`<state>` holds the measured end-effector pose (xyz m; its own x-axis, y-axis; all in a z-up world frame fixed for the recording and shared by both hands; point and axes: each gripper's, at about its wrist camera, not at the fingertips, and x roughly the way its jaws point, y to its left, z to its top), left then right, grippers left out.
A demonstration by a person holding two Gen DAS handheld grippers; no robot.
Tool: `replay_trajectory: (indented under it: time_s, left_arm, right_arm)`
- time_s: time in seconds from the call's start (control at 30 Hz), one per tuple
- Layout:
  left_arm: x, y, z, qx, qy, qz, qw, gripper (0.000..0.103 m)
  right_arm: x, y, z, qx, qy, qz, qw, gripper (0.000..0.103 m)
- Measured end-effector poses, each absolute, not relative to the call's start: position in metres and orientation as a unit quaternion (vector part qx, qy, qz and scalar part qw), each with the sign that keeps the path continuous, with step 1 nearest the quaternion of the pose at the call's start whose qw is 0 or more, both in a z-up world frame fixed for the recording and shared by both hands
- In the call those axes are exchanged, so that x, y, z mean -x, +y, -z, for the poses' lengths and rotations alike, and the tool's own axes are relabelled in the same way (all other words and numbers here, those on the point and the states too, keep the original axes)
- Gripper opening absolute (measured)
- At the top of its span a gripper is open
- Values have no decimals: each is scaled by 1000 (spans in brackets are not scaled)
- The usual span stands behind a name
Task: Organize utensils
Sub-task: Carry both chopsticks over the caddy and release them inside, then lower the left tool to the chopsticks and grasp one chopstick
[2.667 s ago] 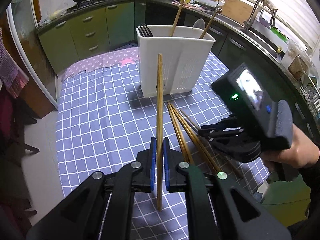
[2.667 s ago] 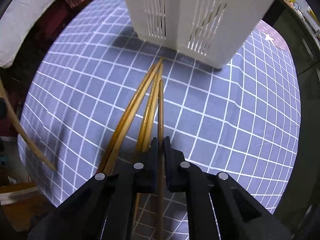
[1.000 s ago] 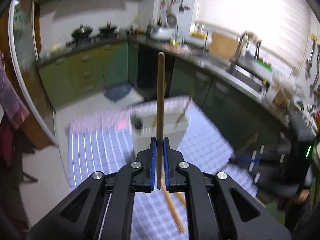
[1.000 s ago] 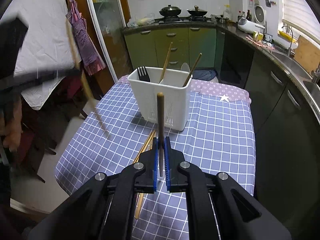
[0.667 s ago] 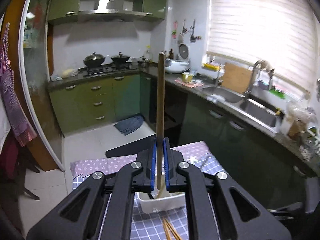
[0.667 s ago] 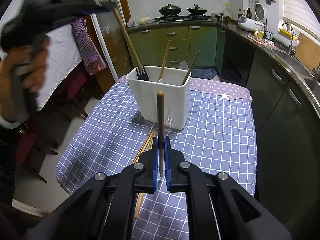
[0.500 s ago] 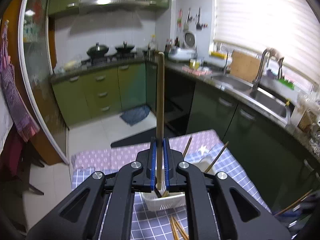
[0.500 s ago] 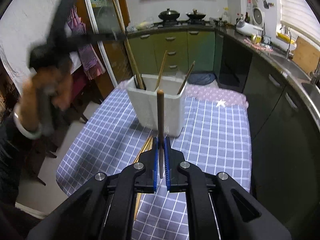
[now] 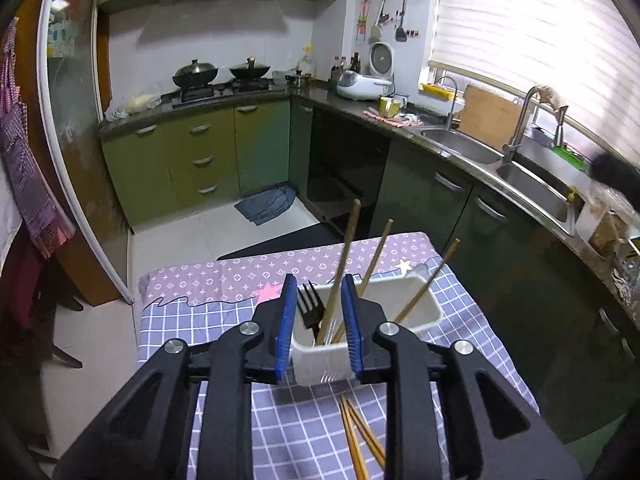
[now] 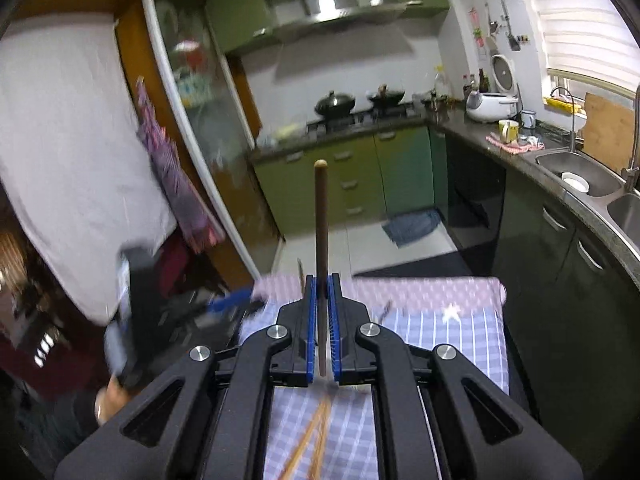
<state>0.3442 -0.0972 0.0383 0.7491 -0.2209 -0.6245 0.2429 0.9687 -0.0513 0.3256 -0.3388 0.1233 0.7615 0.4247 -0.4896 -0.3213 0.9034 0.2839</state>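
Note:
The white utensil holder stands on the checked tablecloth and holds a black fork and three wooden chopsticks. My left gripper is open just above the holder, its jaws either side of the nearest chopstick, which leans free in the holder. Loose chopsticks lie on the cloth in front of the holder. My right gripper is shut on one chopstick that points up and away, held high over the table. The left gripper shows blurred in the right wrist view.
Green kitchen cabinets, a hob with two woks and a sink counter surround the table. A blue rag lies on the floor. A glass door stands at the left.
My left gripper has opened and let its chopstick drop into the holder. My right gripper has swung upward with its chopstick; the view now blurs and looks over the table.

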Motion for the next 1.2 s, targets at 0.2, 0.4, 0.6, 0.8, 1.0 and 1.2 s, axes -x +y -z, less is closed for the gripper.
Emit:
replay_trajectory:
  time_s: [0.2,0.4,0.6,0.8,1.0,1.2]
  left_arm:
    - [-312,-84,-20,-25,374,135,917,26]
    - [-298,-74,14,-16,454,145,879,26]
    - [-292,-91,40,-37,496,155,854,26]
    - [-297,-114,83,-34,562,168,809,26]
    - [-308,-136,122,-39,612,156,775,26]
    - [-324,-146,151,-39,646,129,751,26]
  right_arm:
    - [-373,-324,-87,-85,328,-169,926,7]
    - [-392,-306,-34,-64,383,-165,907,7]
    - [-373,-306,-39,-54,363,-171,914,11]
    - [-312,-321,-50,-41,344,-208,915,19]
    - [-281,-324,12,2,414,-203,887,20]
    - [-283,-351,81,-9,482,-177,858,20]
